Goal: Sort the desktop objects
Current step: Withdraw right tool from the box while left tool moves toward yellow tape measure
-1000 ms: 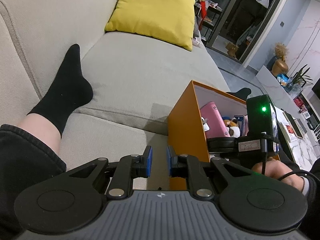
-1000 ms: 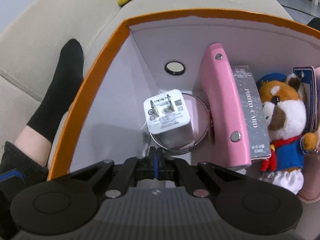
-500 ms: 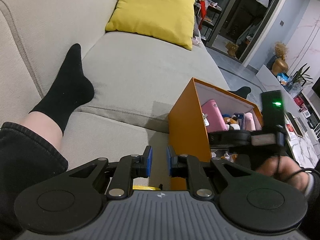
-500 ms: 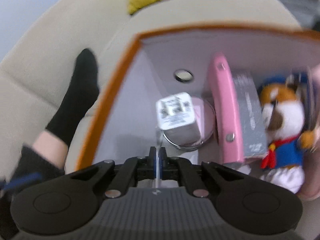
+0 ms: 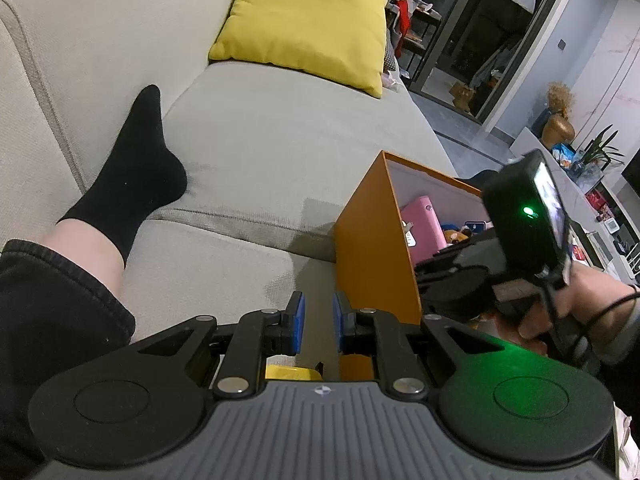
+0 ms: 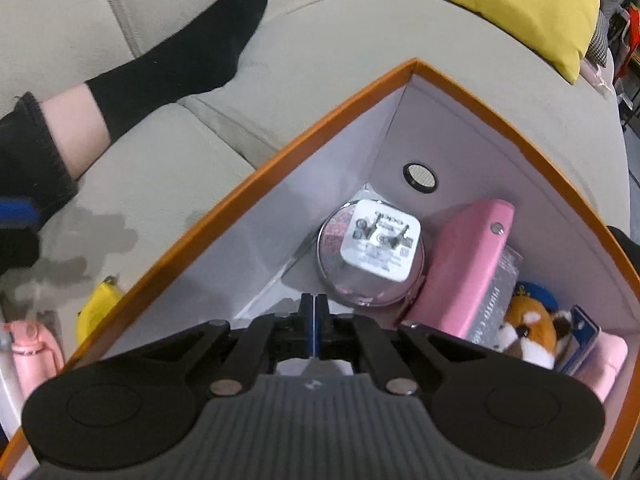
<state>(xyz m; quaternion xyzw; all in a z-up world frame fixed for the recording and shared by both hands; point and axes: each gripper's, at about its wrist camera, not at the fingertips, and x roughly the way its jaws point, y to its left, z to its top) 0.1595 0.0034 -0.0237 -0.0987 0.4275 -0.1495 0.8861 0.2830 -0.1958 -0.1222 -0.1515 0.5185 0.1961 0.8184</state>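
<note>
An orange box [image 6: 248, 176] with a white inside stands on the sofa; it also shows in the left wrist view [image 5: 372, 240]. Inside lie a white charger plug [image 6: 380, 246] on a round clear case [image 6: 360, 292], a pink case [image 6: 460, 264], a grey photo card pack [image 6: 492, 300], a plush fox [image 6: 528, 332] and a blue card [image 6: 580, 340]. My right gripper [image 6: 314, 326] is shut and empty above the box's near corner. My left gripper [image 5: 318, 318] is slightly open and empty, left of the box.
A leg in a black sock [image 5: 128, 176] lies on the beige sofa [image 5: 260, 140]. A yellow cushion [image 5: 308, 24] rests at the back. A small yellow pouch [image 6: 96, 308] and a pink bottle [image 6: 32, 348] lie left of the box.
My right gripper has pulled back and up from the box and swung left, staying shut. The left gripper has held still.
</note>
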